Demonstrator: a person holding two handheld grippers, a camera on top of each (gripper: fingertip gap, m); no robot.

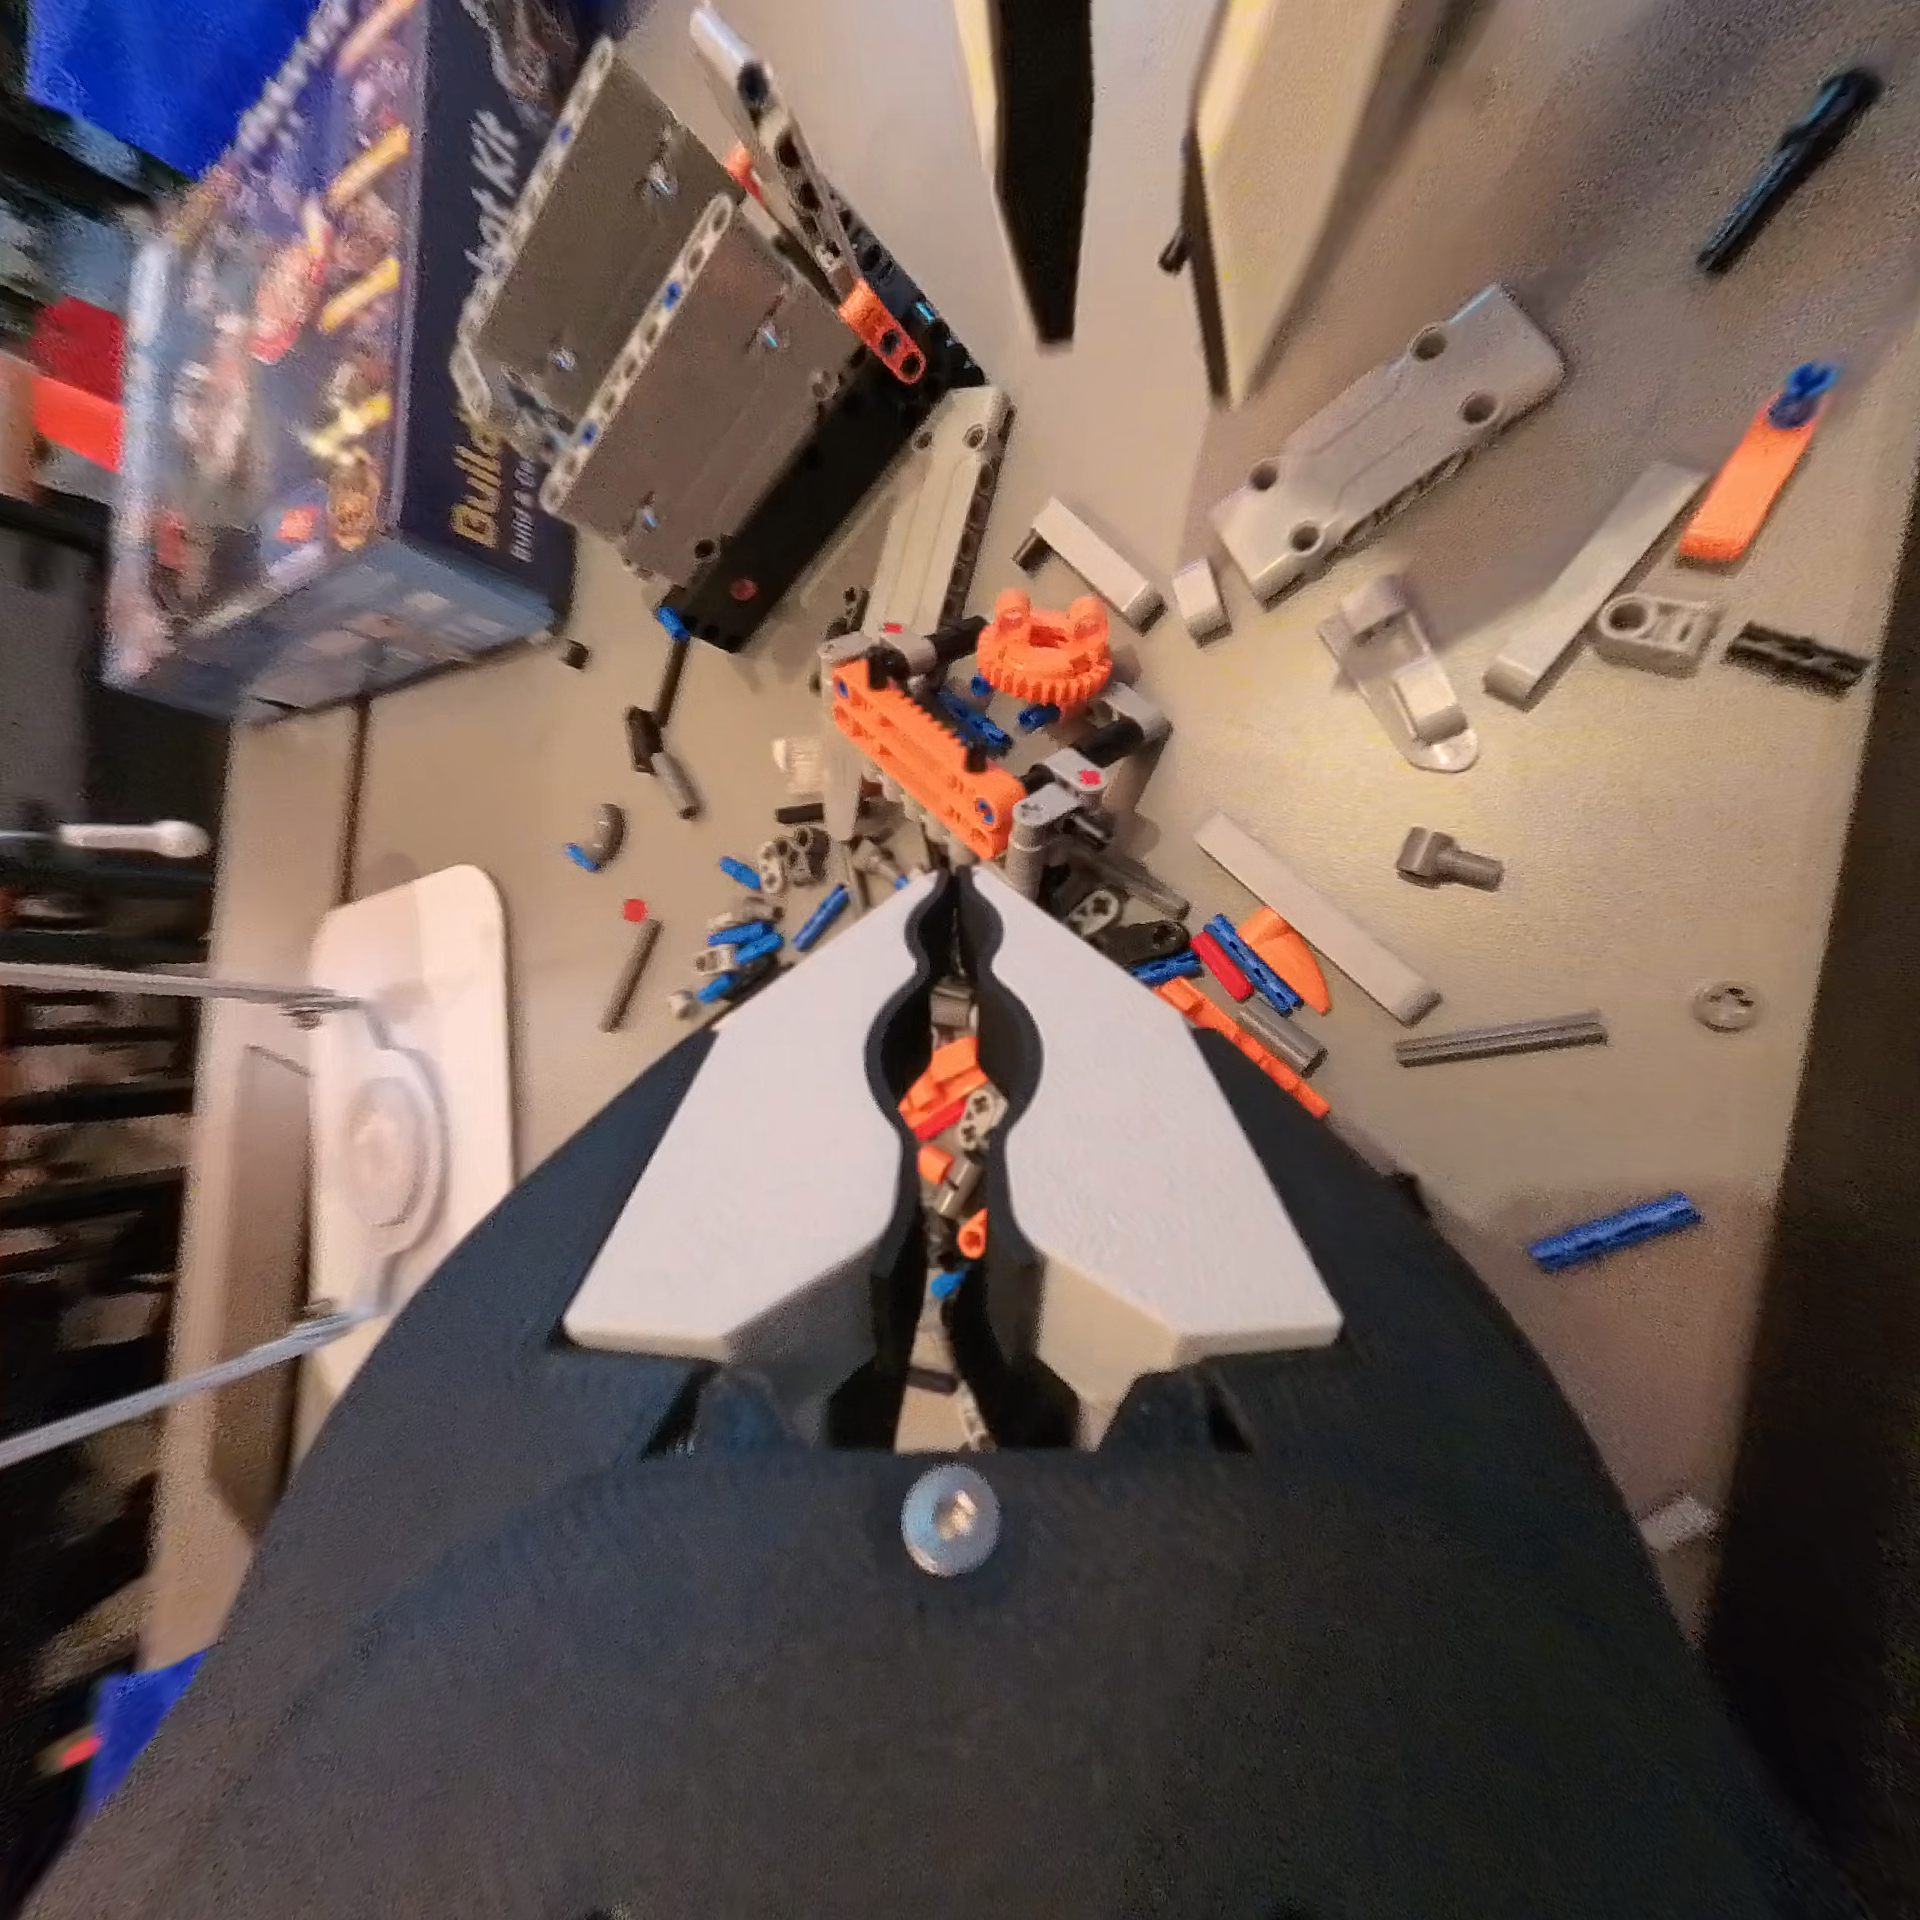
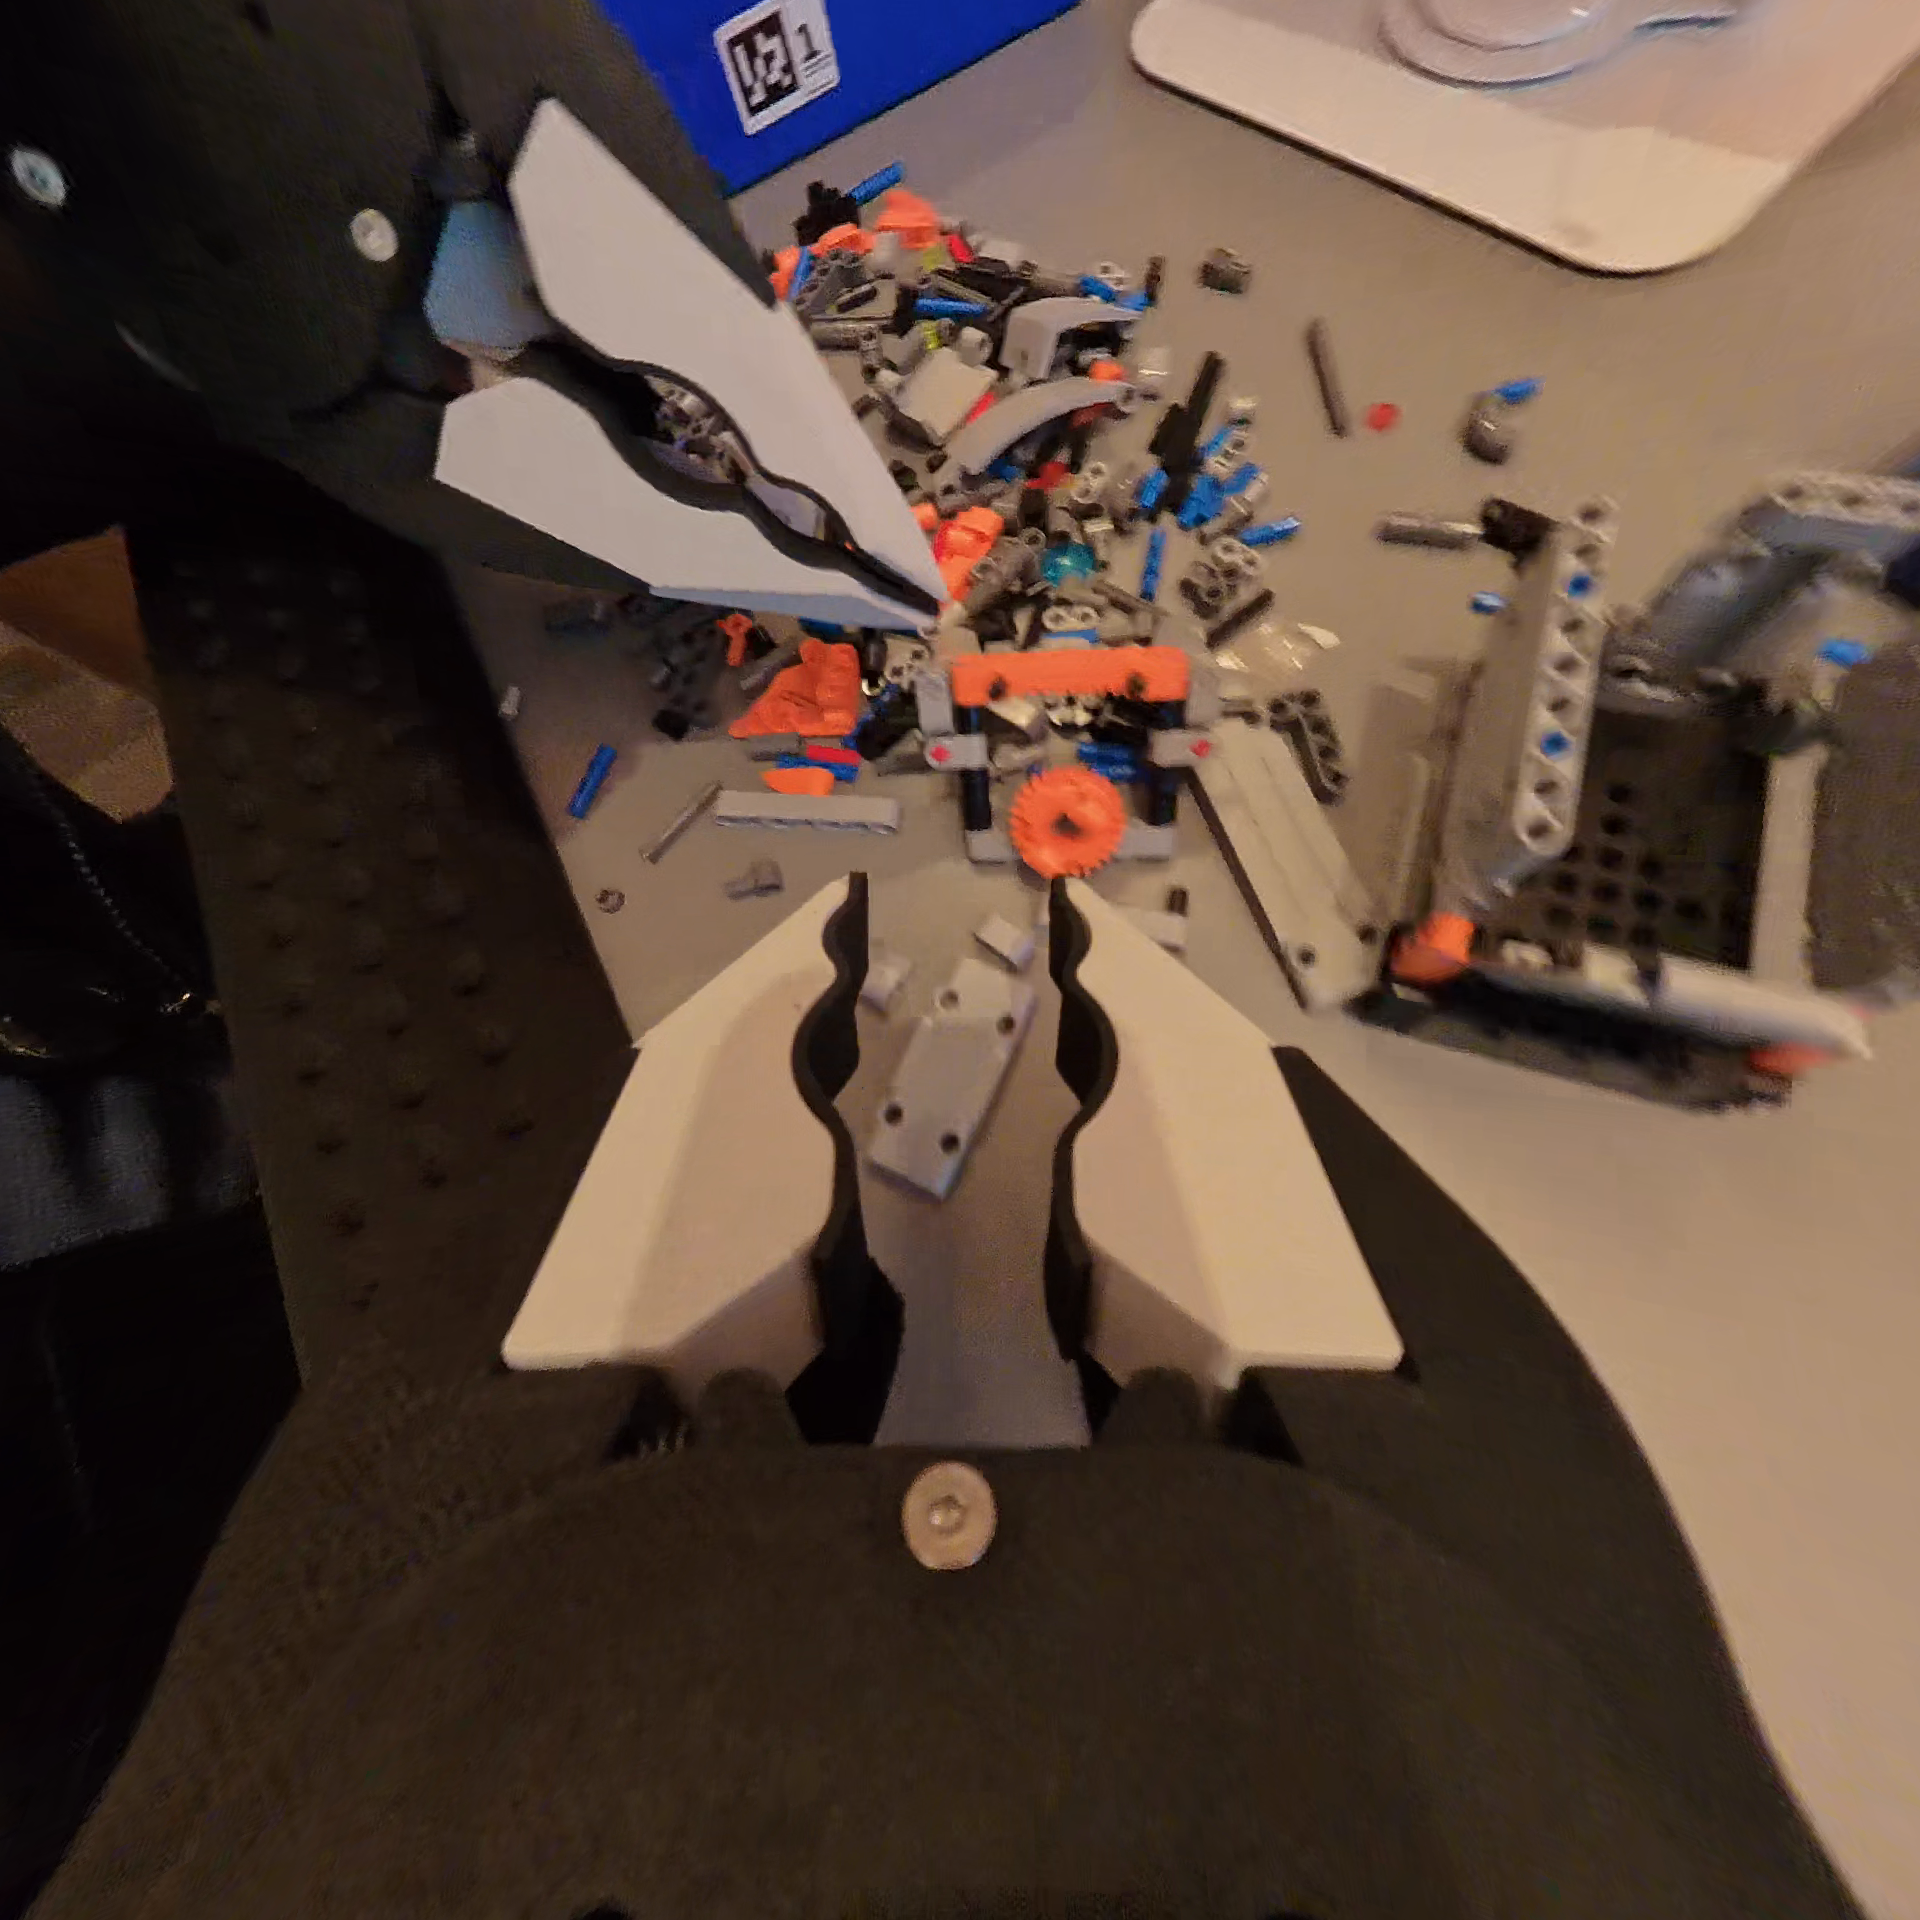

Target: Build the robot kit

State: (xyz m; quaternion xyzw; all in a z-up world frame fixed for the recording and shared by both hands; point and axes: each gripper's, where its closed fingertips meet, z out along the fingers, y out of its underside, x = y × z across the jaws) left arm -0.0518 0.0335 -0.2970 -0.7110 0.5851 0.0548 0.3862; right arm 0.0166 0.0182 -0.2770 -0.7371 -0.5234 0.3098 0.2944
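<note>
A small assembly with an orange toothed beam [image 1: 914,753] and an orange gear [image 1: 1044,649] stands on the grey table [image 1: 1558,935] among loose parts. My left gripper [image 1: 954,883] is shut, its tips right at the near end of this assembly. In the right wrist view the left gripper [image 2: 938,611] comes in from the upper left, shut, with its tips at the far left corner of the assembly, by the beam [image 2: 1070,673]. My right gripper [image 2: 954,885] is open and empty. Its right fingertip [image 2: 1058,896] is just short of the gear [image 2: 1062,821]. A flat grey panel [image 2: 951,1081] lies on the table under its fingers.
A pile of small blue, grey, black and orange parts [image 2: 1039,436] lies behind the assembly. A larger grey and black build [image 1: 707,416] [image 2: 1621,852] stands beside it. A printed kit box [image 1: 312,416], a white tray [image 1: 416,1091] [image 2: 1455,156] and a blue box [image 2: 883,62] border the area. Spacing between my two grippers at the tips: around 8 cm. My right tips are roughly 5 cm from the gear [image 2: 1062,821]. Seen from the left wrist view [image 1: 1041,630] as well.
</note>
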